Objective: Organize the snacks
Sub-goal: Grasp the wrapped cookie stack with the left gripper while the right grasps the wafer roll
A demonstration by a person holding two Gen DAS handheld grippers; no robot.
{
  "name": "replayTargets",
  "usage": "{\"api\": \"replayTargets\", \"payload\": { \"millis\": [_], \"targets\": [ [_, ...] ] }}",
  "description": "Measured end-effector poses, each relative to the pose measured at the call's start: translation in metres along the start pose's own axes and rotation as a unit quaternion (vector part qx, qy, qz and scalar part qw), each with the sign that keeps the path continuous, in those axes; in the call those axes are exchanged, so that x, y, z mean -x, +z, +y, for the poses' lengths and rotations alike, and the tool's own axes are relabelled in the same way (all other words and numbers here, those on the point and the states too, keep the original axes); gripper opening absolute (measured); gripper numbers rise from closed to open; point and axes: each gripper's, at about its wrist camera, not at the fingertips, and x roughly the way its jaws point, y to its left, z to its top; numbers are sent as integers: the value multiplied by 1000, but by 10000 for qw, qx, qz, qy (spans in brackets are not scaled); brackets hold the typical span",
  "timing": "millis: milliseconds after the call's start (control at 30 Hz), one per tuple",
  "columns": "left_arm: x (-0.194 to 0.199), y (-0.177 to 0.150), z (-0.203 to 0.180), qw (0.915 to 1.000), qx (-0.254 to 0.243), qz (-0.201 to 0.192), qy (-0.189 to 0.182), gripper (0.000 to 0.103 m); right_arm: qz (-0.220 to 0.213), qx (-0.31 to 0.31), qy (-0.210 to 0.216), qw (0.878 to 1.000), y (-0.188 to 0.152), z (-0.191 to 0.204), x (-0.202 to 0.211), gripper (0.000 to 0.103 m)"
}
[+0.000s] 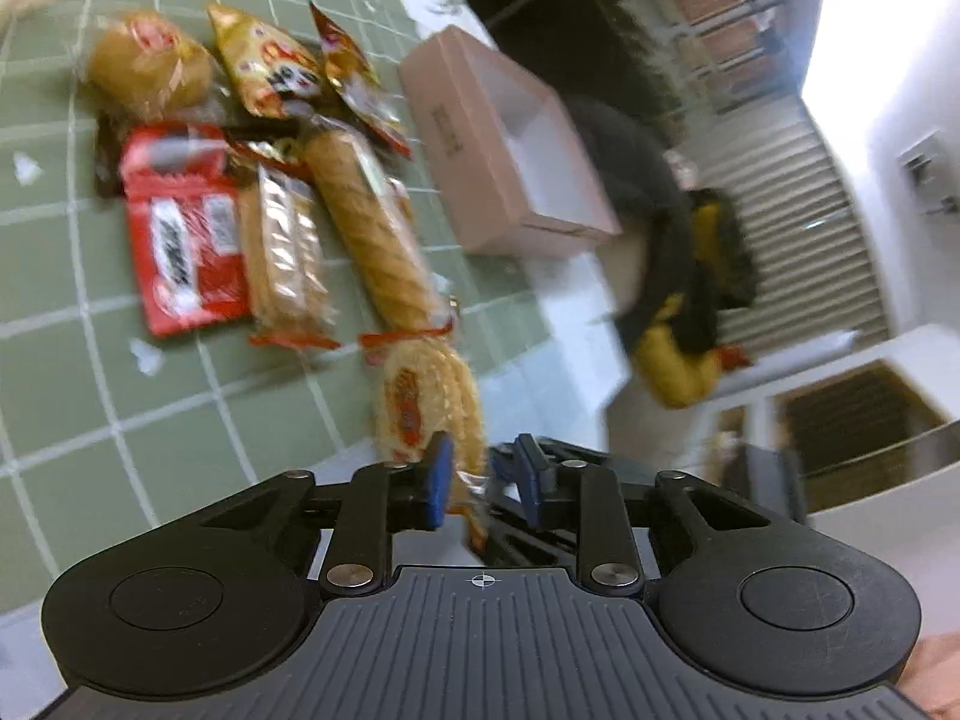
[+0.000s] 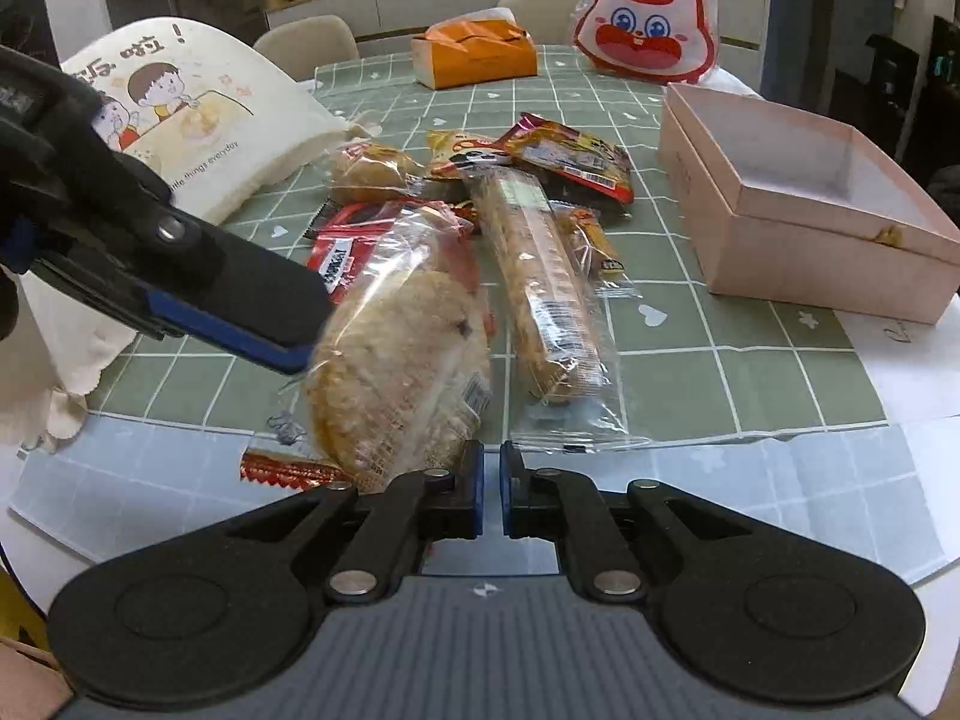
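Green checked cloth [image 2: 750,354] covers the table, and the pink box [image 2: 798,204] on it serves as reference for all positions. The box stands open, with nothing visible in the part of its interior that shows.

The snacks lie in a loose pile left of the box, well apart from it. Nearest the box is a long roll [image 2: 540,294] in clear wrap, lying lengthwise toward the camera. A dark red packet [image 2: 570,159] sits at the far end of the roll. A round bun [image 2: 372,168] lies further left, and a red pack [image 2: 342,252] is partly covered by other items.

The left gripper [image 1: 480,483] is closed narrowly on the wrapper end of a bagged bun [image 1: 429,396]; the blue pads [image 1: 438,480] pinch the clear film. In the right wrist view the same bun [image 2: 402,372] hangs tilted at the near edge of the pile, far left of the box, with the left gripper [image 2: 288,354] entering from the left side. Whether its lower end touches the table cannot be told.

The right gripper [image 2: 492,486] is closed with nothing between its fingers, and hovers near the front table edge.

Beyond the box stand a rabbit bag [image 2: 648,18] and an orange pack [image 2: 474,54]. A cream cushion [image 2: 198,120] lies far left of it.
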Motion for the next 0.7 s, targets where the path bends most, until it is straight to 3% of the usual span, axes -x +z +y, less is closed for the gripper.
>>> {"api": "replayTargets", "payload": {
  "millis": [100,133,367,467,533,567,700],
  "targets": [
    [-10,1,-14,9940,-378,-76,1020,26,-87,-3,159,9998,-1,1,-1,8],
    [-13,2,-17,9917,-528,-83,1170,26,-112,8,220,9997,-2,3,-1,8],
    [-26,6,-24,9896,-692,-214,1241,25,-192,533,214,9982,-7,19,4,9],
    [-17,4,-16,9891,-457,-314,1364,22,-253,477,163,9984,0,12,14,26],
    [-4,-2,-9,9892,-188,-448,1381,22,-417,341,130,9985,8,5,23,50],
    [3,-6,-7,9891,-113,-525,1373,22,-516,276,43,9983,14,1,26,56],
    [31,-26,-7,9876,35,-824,1334,22,-820,468,-238,9952,45,-6,22,59]
  ]
}}
